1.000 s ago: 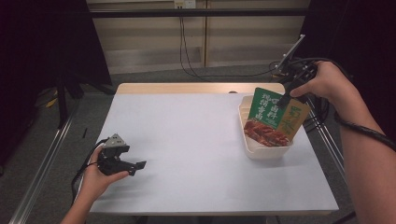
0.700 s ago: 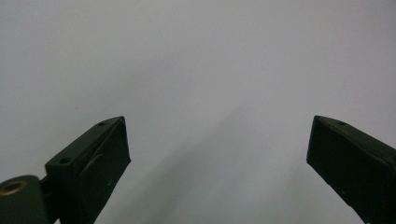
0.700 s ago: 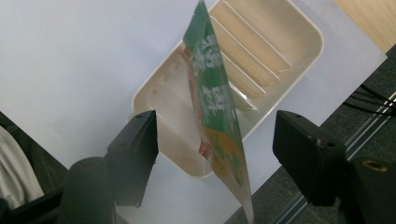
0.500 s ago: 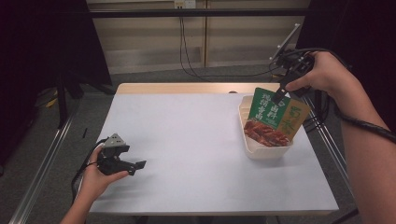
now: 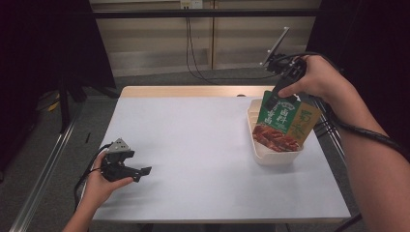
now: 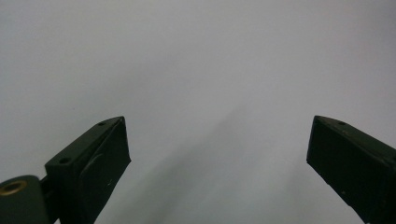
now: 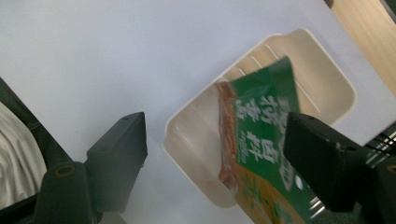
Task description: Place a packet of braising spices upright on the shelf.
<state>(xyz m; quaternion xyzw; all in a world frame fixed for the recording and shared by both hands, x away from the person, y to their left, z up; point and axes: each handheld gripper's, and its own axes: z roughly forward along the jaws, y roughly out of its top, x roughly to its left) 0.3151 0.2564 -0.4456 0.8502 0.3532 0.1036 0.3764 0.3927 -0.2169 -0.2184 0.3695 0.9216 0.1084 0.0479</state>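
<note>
On the right side of your white counter [image 5: 203,145] sits the cream tub [image 5: 270,153], with the green sauce packet [image 5: 285,123] standing tilted inside, leaning over its far rim. It could tip out, being top-heavy and only propped. Your right claw [image 5: 279,94] has just been opening, its jaws now wide beside the packet's top, gripping nothing. Your left claw [image 5: 138,171] rests wide open, empty, near the counter's left edge
</note>
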